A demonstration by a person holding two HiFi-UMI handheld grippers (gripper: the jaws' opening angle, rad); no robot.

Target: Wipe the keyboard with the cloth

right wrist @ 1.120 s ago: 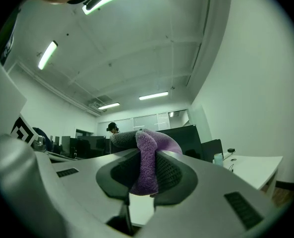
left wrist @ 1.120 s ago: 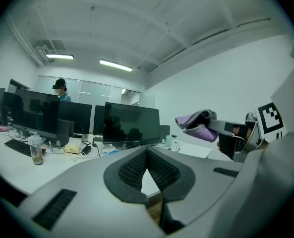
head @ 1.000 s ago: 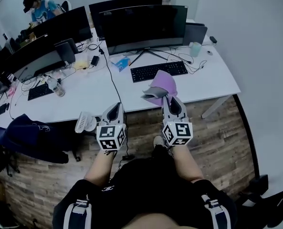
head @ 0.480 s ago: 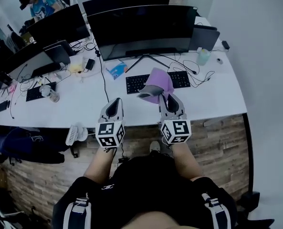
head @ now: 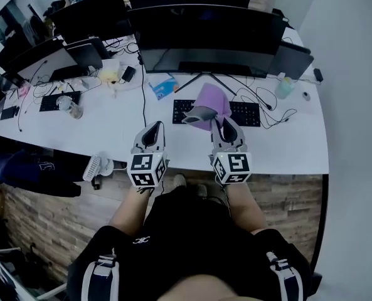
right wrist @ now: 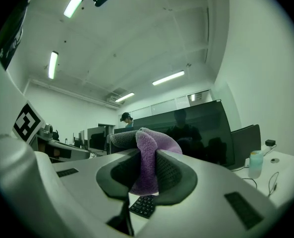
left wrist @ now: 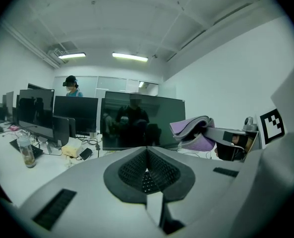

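Observation:
A black keyboard [head: 245, 113] lies on the white desk [head: 286, 149] below a wide monitor [head: 211, 33]. My right gripper [head: 220, 125] is shut on a purple and grey cloth [head: 209, 103], which hangs in the air over the keyboard's middle. In the right gripper view the cloth [right wrist: 147, 160] is pinched between the pads, with the keyboard [right wrist: 144, 206] below. My left gripper [head: 153, 132] is shut with nothing in it, over the desk left of the keyboard. From the left gripper view, its closed jaws [left wrist: 147, 152] face the monitor and the cloth [left wrist: 192, 131] shows at right.
A translucent bottle [head: 284, 87] and cables [head: 261, 99] sit right of the keyboard. A blue packet [head: 162, 86] lies to its left. Further left stand more monitors, a second keyboard [head: 59, 100] and a bottle [head: 69, 107]. A person [left wrist: 71, 86] works at the back.
The head view has moved in toward the desk. Both grippers went forward over its front edge, and the cloth now hangs over the keyboard instead of short of it.

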